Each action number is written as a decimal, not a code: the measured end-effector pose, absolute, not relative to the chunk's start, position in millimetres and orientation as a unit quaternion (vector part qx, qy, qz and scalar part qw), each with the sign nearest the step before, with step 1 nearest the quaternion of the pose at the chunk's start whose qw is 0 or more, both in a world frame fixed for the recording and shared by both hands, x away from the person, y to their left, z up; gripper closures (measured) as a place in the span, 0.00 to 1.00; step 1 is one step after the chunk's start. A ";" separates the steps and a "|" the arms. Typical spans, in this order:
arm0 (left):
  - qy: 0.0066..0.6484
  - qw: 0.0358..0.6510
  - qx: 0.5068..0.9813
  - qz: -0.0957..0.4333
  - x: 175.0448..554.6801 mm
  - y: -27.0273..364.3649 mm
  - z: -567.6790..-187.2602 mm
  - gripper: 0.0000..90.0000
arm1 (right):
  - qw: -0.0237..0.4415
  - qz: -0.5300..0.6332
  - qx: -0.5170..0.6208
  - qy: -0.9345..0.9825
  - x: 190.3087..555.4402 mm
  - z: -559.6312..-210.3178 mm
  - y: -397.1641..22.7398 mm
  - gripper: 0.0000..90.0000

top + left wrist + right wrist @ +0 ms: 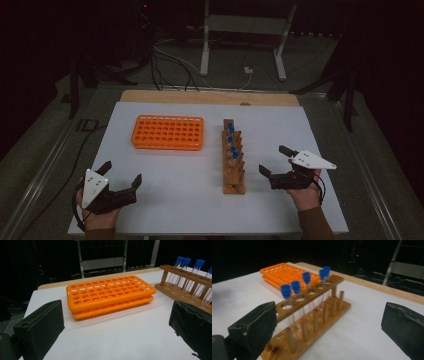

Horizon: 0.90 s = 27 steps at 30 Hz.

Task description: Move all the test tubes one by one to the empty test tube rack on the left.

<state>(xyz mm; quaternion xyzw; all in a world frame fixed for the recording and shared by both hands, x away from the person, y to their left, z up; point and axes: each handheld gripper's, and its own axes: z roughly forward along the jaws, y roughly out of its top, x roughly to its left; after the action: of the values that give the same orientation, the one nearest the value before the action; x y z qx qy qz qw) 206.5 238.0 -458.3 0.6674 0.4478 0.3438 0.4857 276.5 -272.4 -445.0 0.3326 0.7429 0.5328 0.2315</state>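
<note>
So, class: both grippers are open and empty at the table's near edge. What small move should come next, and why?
Probably the right gripper should ease forward and left toward the wooden rack and line its open jaws up with the nearest blue-capped tube. That gripper sits just beside the rack, the tubes stand upright in it, and the orange rack has empty holes.

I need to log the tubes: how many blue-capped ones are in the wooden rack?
5, all upright in the wooden rack: blue-capped tubes at.
</note>
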 end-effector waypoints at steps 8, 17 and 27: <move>0.448 0.486 0.668 0.342 207.0 236.6 -459.3 0.00 | 0.212 0.535 0.318 0.754 284.1 -440.1 -247.8 0.01; 0.446 0.484 0.672 0.339 208.0 235.6 -460.5 0.00 | 0.192 0.534 0.309 0.763 288.1 -444.5 -224.5 0.08; 0.445 0.482 0.675 0.336 209.0 234.1 -461.8 0.00 | 0.170 0.505 0.307 0.788 293.3 -455.7 -200.6 0.50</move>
<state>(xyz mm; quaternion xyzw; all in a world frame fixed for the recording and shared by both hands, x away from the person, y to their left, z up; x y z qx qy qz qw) 209.0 234.1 -461.8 0.6755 0.4451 0.3359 0.4825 293.3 -200.6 -455.7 0.3071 0.7883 0.5054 0.1698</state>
